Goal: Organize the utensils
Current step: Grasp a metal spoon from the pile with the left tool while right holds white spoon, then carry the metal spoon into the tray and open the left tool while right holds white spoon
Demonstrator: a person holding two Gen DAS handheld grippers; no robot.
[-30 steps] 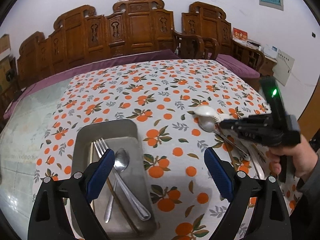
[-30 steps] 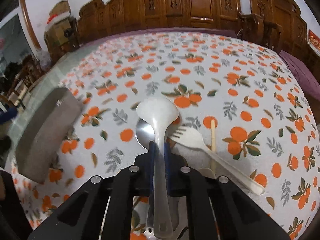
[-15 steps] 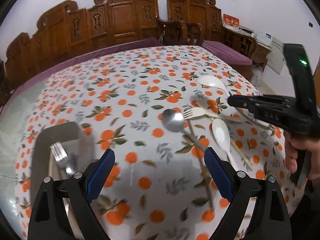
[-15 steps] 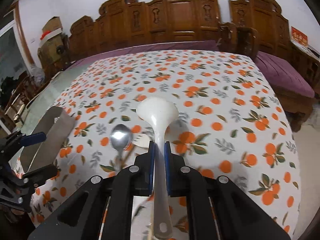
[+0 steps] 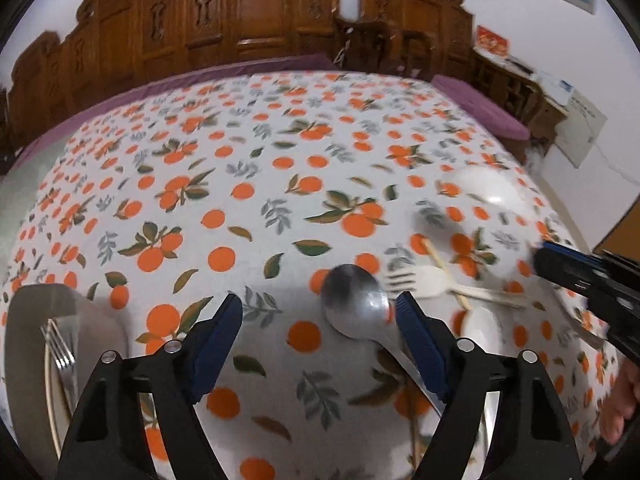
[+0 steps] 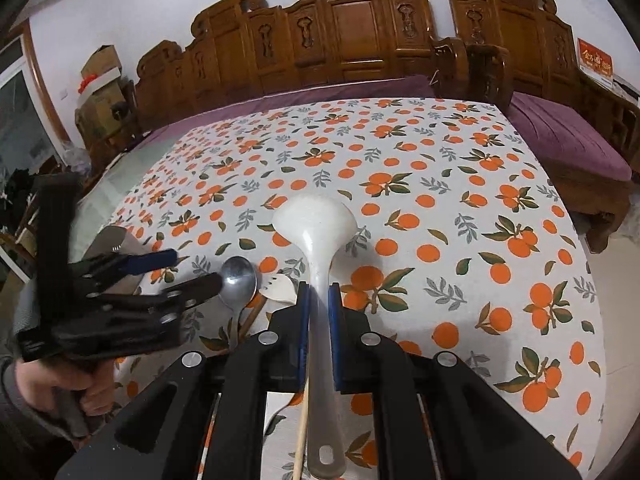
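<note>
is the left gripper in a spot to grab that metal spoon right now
Probably yes. The left gripper is open with the metal spoon just ahead of its right finger; nothing lies over the bowl. The white fork lies close beside it and could get nudged.

ladle: white plastic, smooth, slight sheen
spoon: polished metal, glossy
fork: white plastic, matt
tray: dull grey metal
desk cover: printed cloth, matt
bench: carved wood, varnished
</note>
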